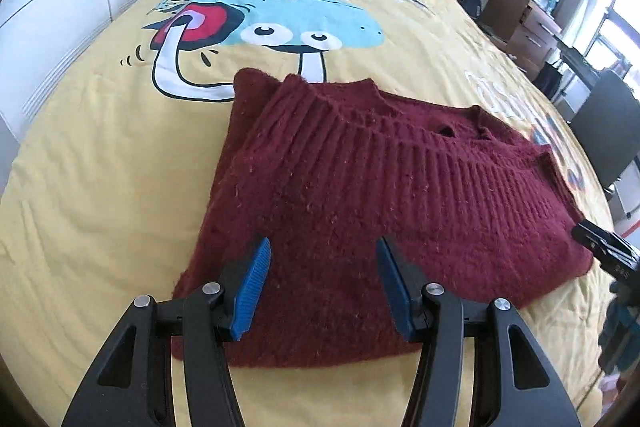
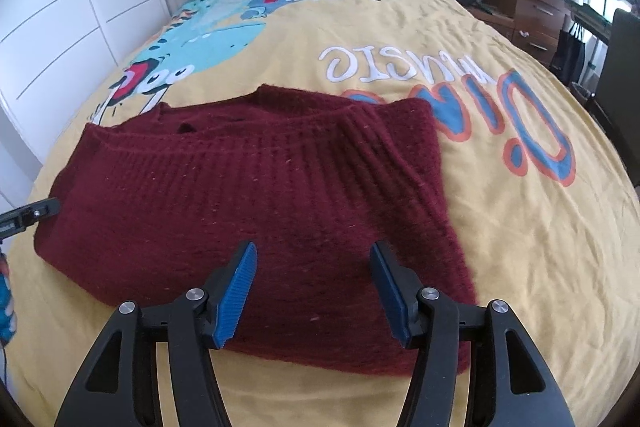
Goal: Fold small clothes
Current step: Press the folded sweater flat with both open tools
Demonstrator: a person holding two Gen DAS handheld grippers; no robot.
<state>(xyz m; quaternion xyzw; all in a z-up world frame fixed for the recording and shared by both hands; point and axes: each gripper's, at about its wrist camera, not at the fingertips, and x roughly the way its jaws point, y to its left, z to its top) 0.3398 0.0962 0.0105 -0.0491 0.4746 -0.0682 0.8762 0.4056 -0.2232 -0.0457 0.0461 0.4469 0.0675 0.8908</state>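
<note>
The red sweater (image 1: pixel 340 195) lay flat on the yellow bed cover (image 1: pixel 100 187), its ribbed band toward 12 o'clock. The left gripper (image 1: pixel 322 287) and right gripper (image 2: pixel 312 291) were both spread wide, holding nothing. Each should pinch a near corner, then lift together

You have a bed (image 1: pixel 100 147) with a yellow cartoon-print cover, and a folded maroon sweater (image 1: pixel 340 207) lying flat near its front edge.
</note>
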